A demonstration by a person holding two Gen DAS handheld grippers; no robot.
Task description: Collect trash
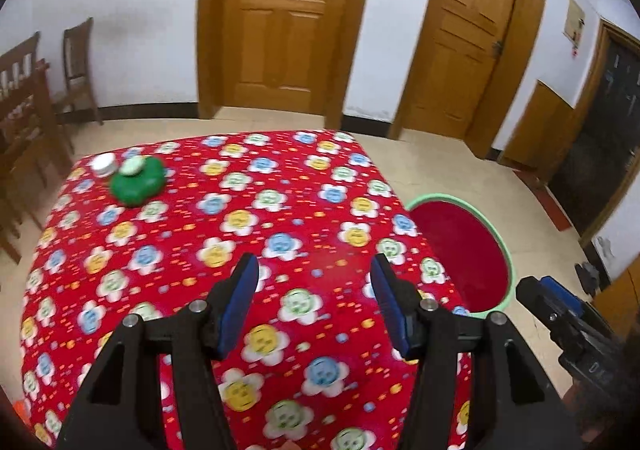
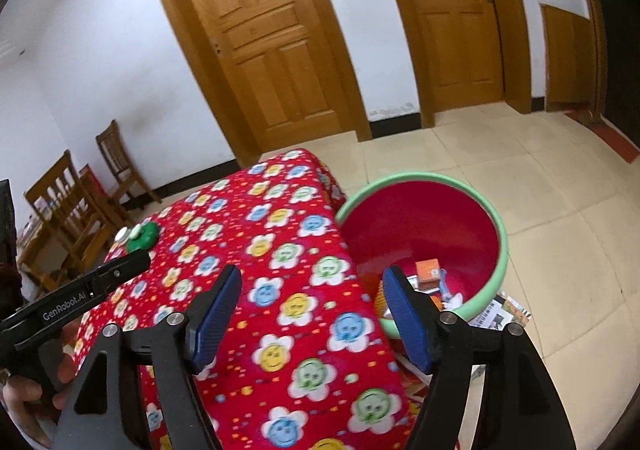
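A green plastic container [image 1: 138, 184] with a pale lid lies at the far left corner of the table, beside a small white jar [image 1: 103, 164]; both also show in the right wrist view [image 2: 143, 236]. A red bin with a green rim [image 2: 472, 194] stands on the floor right of the table and holds an orange box [image 2: 428, 272] and other scraps. It also shows in the left wrist view [image 1: 460, 250]. My left gripper [image 1: 314, 282] is open and empty above the table's near part. My right gripper [image 2: 312, 302] is open and empty above the table's right edge.
The table wears a red cloth with flower faces [image 1: 240, 250]. Wooden chairs [image 1: 76, 70] stand at the left wall. Two wooden doors [image 1: 280, 22] are behind. Papers [image 2: 504, 310] lie on the tiled floor by the bin.
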